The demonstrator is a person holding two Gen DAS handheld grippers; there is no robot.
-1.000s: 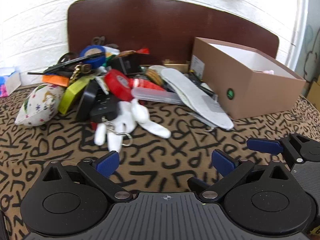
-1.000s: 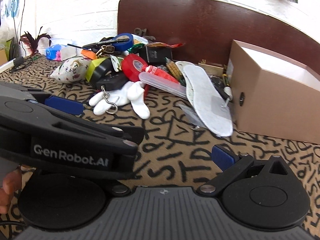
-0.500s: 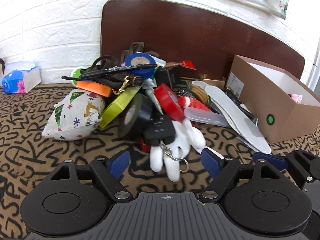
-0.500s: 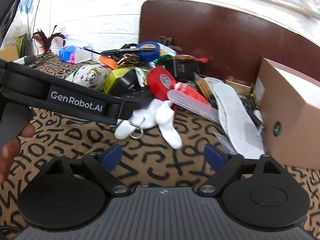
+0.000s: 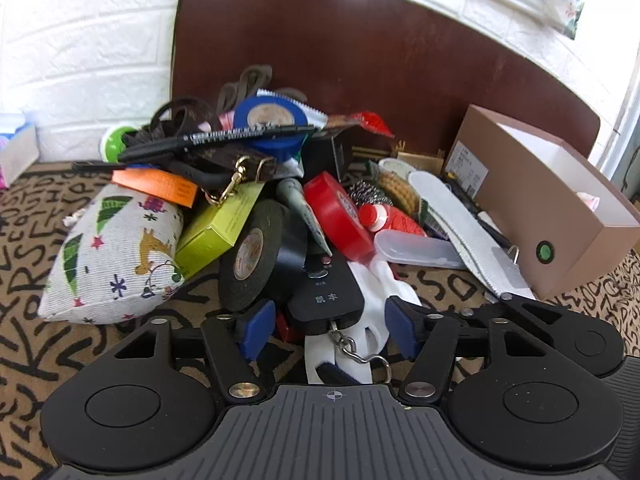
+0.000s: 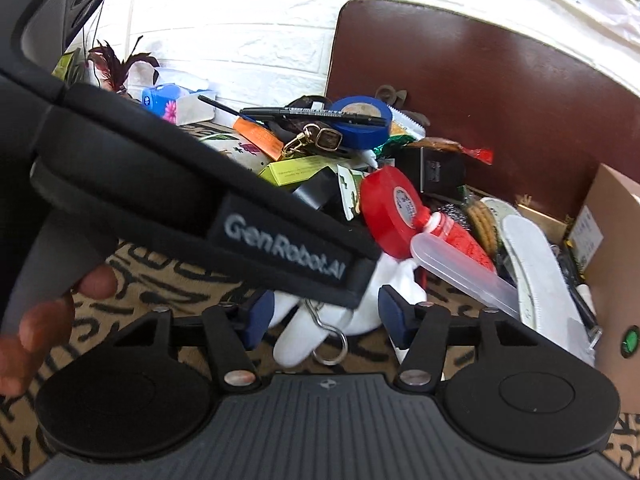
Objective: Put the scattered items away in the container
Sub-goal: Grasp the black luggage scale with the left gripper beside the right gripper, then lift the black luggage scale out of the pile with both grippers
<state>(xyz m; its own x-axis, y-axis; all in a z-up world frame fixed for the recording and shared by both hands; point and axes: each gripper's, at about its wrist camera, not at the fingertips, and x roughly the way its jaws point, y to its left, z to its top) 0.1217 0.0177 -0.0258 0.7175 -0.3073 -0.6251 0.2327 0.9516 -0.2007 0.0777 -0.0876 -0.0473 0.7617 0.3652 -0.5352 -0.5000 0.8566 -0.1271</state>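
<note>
My left tongs [image 5: 330,326] are spread wide, nothing gripped — the black hanging scale [image 5: 326,292] and the white plush toy [image 5: 374,312] sit between the blue pads, with the scale's chain and hook [image 5: 362,356] trailing toward me. My right tongs [image 6: 326,316] are also spread wide and empty; the white plush toy [image 6: 320,320] and the metal hook [image 6: 330,344] lie between their pads. The left tool body [image 6: 192,200] crosses the right view just above them.

All of it rests on a patterned cloth [image 5: 24,344] — surface underneath not visible. Just behind the scale: a black tape roll [image 5: 250,258] on edge, a red tape roll [image 5: 338,216] leaning, a clear plastic case [image 5: 420,248]. Left of those, a printed fabric pouch [image 5: 116,256] and a green box [image 5: 222,226]. Right, a white insole [image 5: 464,228] lies touching the front corner of the cardboard box [image 5: 532,208], which is open on top with something pale pink inside — can't tell what. Further back on the pile, an orange tag [image 5: 156,186], a black marker [image 5: 224,138] laid across a blue tape roll [image 5: 268,126]. Behind everything, a brown board [image 5: 360,40] against a white brick wall [image 5: 80,40].
</note>
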